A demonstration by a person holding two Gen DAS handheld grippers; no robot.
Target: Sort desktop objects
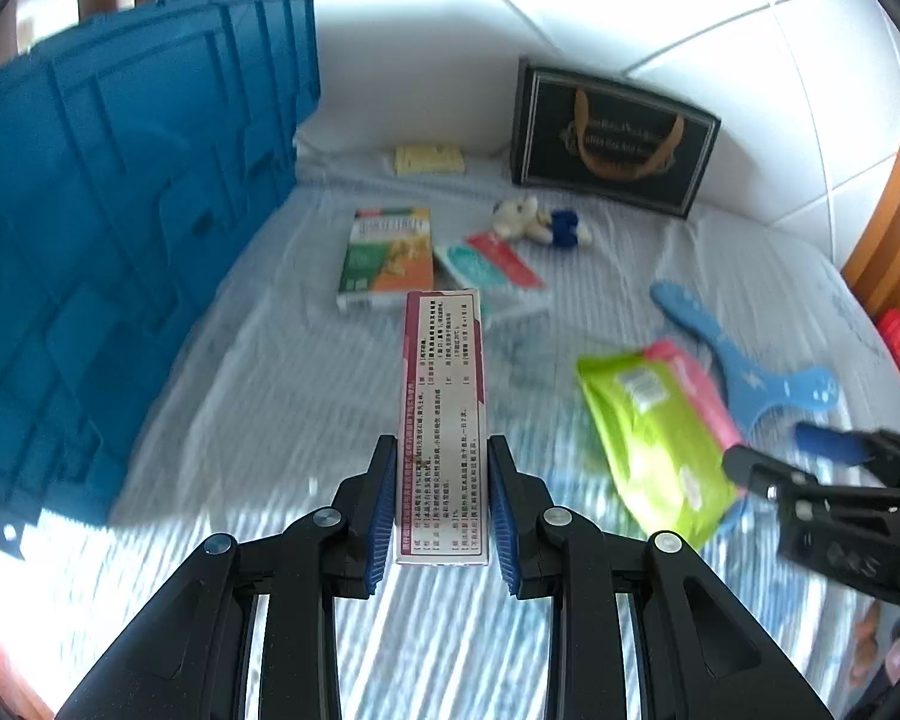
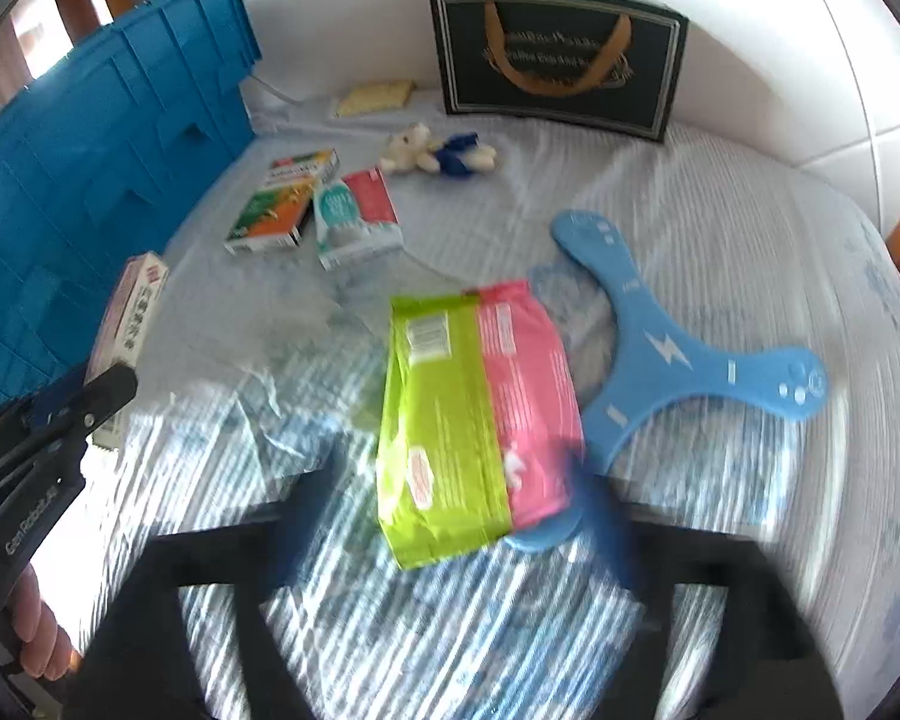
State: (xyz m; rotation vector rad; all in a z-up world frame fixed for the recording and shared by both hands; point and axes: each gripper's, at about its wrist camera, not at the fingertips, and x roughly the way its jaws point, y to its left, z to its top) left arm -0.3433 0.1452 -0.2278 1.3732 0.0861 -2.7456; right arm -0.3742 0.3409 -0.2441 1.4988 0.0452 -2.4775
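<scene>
Print on the carton [image 1: 442, 414] clamped by the left hand-held gripper [image 1: 442, 504] is unreadable; right hand-held gripper [image 2: 450, 516] spread wide.

"GenRobot.AI" runs along the left gripper [image 2: 114, 387].

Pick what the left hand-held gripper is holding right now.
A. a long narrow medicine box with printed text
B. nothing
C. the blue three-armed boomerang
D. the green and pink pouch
A: the left hand-held gripper has its blue pads pressed on both sides of the long narrow medicine box, lifted clear of the bedsheet.
</scene>
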